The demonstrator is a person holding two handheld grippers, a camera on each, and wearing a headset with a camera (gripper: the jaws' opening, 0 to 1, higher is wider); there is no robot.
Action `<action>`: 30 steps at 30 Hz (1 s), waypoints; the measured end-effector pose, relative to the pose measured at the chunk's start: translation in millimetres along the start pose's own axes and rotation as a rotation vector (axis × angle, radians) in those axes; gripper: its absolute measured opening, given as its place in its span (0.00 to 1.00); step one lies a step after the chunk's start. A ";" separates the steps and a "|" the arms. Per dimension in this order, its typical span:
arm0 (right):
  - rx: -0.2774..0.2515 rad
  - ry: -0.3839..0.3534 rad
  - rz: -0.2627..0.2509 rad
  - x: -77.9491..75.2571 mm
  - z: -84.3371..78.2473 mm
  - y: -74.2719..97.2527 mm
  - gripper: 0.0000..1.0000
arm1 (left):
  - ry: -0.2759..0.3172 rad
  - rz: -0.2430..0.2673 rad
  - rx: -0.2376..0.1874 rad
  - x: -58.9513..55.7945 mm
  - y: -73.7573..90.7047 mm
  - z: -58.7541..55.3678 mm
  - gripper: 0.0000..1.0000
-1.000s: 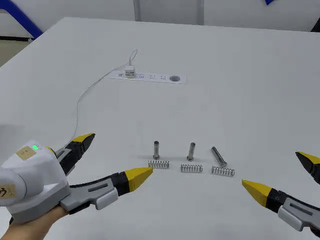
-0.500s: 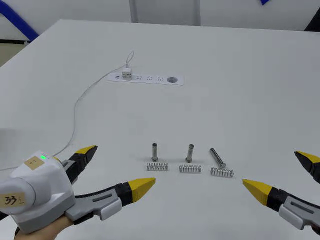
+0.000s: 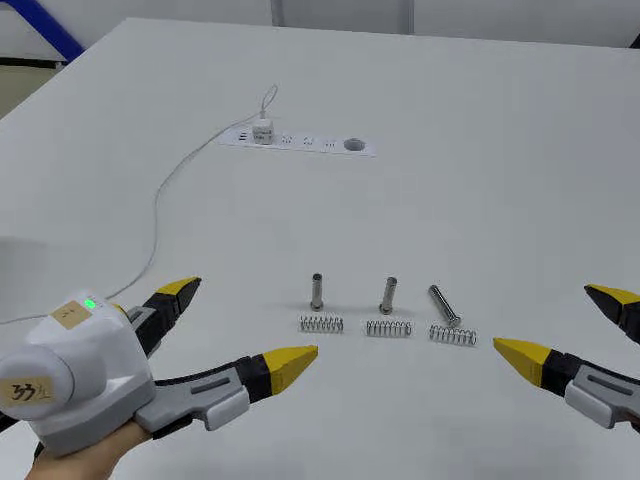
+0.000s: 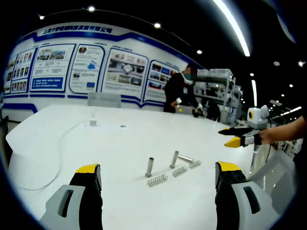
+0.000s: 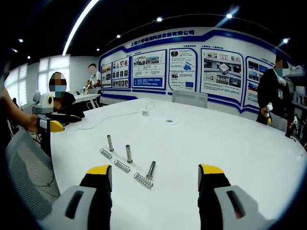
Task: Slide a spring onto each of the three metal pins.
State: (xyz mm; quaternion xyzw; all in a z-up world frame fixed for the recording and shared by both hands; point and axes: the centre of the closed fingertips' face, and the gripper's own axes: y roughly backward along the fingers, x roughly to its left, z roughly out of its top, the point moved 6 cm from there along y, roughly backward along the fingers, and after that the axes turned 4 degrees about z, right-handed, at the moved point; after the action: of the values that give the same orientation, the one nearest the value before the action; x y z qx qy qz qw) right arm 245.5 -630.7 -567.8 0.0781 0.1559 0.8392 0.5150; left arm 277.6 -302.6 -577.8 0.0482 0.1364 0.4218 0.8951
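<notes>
the left hand-held gripper [image 3: 243, 320] is hovering low over the bench [image 3: 480, 150] by the left part of its near edge, jaws spread wide and holding nothing. the right hand-held gripper [image 3: 555, 320] is hovering the same way by the right part of that edge, jaws spread and empty. between them, close to the middle of the near edge, the left pin [image 3: 317, 291] and the middle pin [image 3: 389, 295] are standing upright, while the right pin [image 3: 443, 306] appears to be lying on its side. just nearer the edge, the left spring [image 3: 321, 323], the middle spring [image 3: 389, 328] and the right spring [image 3: 453, 336] are lying one beside each pin, none threaded on, so the work is probably only beginning. a good first grasp is likely pinching one spring lightly across its middle, without crushing the coils, then bringing its open end square over an upright pin's tip while the other hand-held gripper is steadying that pin. the lying pin probably needs righting or holding first. a power strip [image 3: 300, 142] is lying well back toward the far edge.
</notes>
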 end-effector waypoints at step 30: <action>0.172 -0.024 0.110 -11.2 -8.3 -78.5 0.46 | 0.026 0.008 0.019 0.9 -2.3 -11.4 1.00</action>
State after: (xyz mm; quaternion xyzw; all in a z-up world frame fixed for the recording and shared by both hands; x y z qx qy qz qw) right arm 314.1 -609.1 -602.2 0.1403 0.2167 0.8488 0.4614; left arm 276.6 -303.6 -589.3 0.0518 0.1516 0.4248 0.8910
